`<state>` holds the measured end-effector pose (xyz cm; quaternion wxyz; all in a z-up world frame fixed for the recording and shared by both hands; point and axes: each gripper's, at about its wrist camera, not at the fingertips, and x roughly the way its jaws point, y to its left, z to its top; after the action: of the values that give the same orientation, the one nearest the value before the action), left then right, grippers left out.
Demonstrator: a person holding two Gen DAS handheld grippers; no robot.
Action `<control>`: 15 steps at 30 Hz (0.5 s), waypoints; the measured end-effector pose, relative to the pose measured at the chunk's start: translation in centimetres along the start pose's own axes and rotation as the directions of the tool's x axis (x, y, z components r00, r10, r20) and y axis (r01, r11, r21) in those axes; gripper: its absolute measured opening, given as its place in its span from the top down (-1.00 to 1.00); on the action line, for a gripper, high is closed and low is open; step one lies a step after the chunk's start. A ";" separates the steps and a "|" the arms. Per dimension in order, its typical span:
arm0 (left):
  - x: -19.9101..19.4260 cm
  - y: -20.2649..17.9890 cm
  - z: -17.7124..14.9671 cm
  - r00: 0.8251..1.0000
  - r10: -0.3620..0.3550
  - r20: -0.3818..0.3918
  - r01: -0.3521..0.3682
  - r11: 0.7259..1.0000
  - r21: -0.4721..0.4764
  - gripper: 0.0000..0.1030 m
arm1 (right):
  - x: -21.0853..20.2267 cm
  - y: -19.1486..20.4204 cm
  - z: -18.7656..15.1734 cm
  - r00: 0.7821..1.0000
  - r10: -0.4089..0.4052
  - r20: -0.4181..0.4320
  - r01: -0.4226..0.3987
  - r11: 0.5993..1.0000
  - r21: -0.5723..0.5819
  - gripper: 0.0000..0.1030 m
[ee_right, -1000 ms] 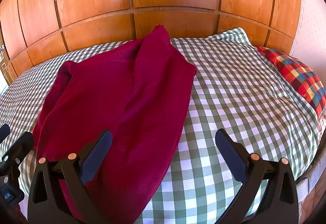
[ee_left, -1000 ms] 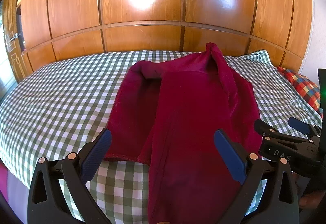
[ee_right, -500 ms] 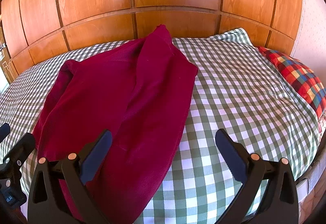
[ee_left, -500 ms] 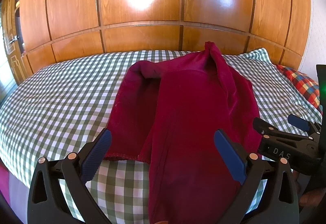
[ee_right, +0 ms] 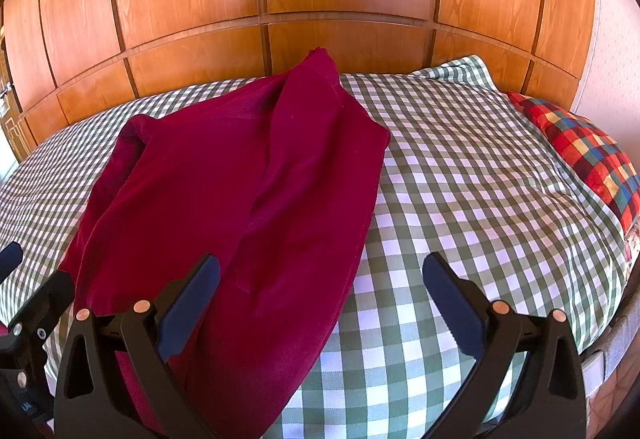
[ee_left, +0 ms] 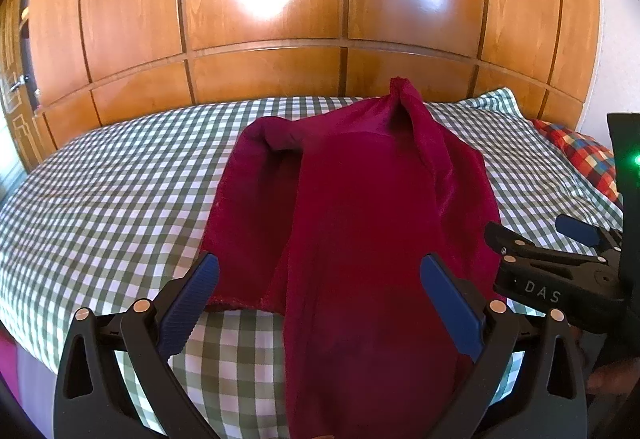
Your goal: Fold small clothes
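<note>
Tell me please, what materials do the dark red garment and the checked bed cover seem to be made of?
Dark red garment: probably a soft plush fabric, velvet or fleece; it looks matte with a faint sheen on its folds and drapes limply. Checked bed cover: likely woven cotton, flat and matte, with a fine weave visible near the camera.

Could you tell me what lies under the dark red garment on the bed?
The dark red garment lies on the green checked bedcover, which shows all round it. It is partly folded onto itself, and whatever sits between or beneath its layers is covered.
</note>
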<state>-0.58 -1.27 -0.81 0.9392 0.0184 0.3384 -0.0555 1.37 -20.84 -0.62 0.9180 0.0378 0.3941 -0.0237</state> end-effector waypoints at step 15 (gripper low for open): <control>0.5 0.1 -1.2 0.998 -0.036 -0.044 0.037 0.999 0.025 -0.94 | 0.1 0.0 -0.1 1.000 0.002 -0.006 -0.002 1.000 0.002 -0.96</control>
<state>-0.88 -1.10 -2.04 0.9301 0.0257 0.3583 -0.0766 1.33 -20.82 -0.78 0.9169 0.0391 0.3966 -0.0229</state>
